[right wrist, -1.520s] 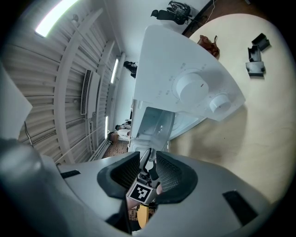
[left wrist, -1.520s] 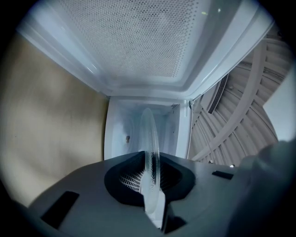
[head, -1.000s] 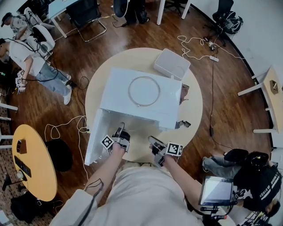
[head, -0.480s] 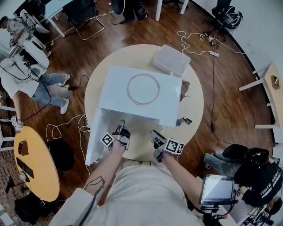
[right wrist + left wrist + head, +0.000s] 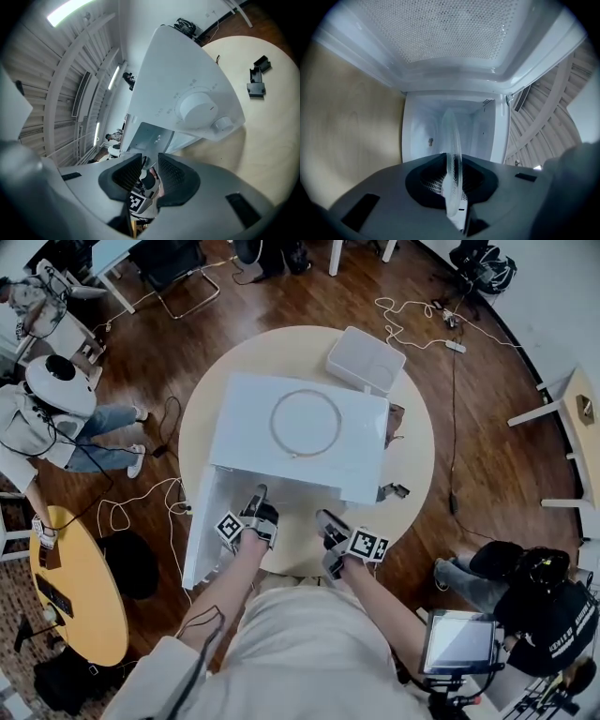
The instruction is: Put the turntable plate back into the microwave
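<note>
Left gripper view has the turntable plate edge-on, a thin glass sliver running from the jaws straight toward the open microwave cavity. The left gripper is clamped on the plate's near rim, pads pressed to both faces. The sliver runs parallel to the tan table at the picture's left (that camera is rolled on its side), so the plate lies level, its far edge pointing into the cavity mouth. The perforated door hangs open beside it. The right gripper has its jaws about half apart, gripping nothing; it sits near the microwave's front, below the knob. A ring lies on top of the microwave.
</note>
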Tool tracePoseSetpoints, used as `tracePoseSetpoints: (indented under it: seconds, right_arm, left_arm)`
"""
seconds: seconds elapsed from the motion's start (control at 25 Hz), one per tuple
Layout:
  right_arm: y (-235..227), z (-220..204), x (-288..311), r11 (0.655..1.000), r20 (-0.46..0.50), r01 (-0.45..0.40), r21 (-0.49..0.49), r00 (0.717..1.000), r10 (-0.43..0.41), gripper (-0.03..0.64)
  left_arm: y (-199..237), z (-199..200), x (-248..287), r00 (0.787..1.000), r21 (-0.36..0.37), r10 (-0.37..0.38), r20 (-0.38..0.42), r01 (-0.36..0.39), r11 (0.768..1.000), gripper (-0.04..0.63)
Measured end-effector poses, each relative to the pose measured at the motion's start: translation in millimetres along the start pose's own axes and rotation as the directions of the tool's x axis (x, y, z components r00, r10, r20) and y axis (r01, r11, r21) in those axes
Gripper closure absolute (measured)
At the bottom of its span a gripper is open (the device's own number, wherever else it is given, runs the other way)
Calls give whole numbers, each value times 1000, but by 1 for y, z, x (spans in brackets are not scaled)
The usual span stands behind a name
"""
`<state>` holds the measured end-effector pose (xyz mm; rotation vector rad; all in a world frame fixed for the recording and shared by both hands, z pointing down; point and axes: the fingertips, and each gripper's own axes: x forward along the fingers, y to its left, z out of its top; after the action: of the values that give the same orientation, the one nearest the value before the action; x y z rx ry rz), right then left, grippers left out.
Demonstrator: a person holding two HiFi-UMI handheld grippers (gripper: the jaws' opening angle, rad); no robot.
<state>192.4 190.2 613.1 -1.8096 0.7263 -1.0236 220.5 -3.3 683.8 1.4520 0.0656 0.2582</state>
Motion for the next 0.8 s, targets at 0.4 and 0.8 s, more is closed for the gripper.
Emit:
tracePoseSetpoints:
  seconds: [0.4,0.8]
  right_arm:
    - [-4,-2,-1,1000,-5,14,4,1000,-14,526]
    - [-10,-4,0,1000,-16,29,11,999,-29,526]
  left_arm:
    - [3,2,16,1000,-8,1,0,-1,1000,557]
    - [8,7,29,1000,-14,5,7,-5,1000,555]
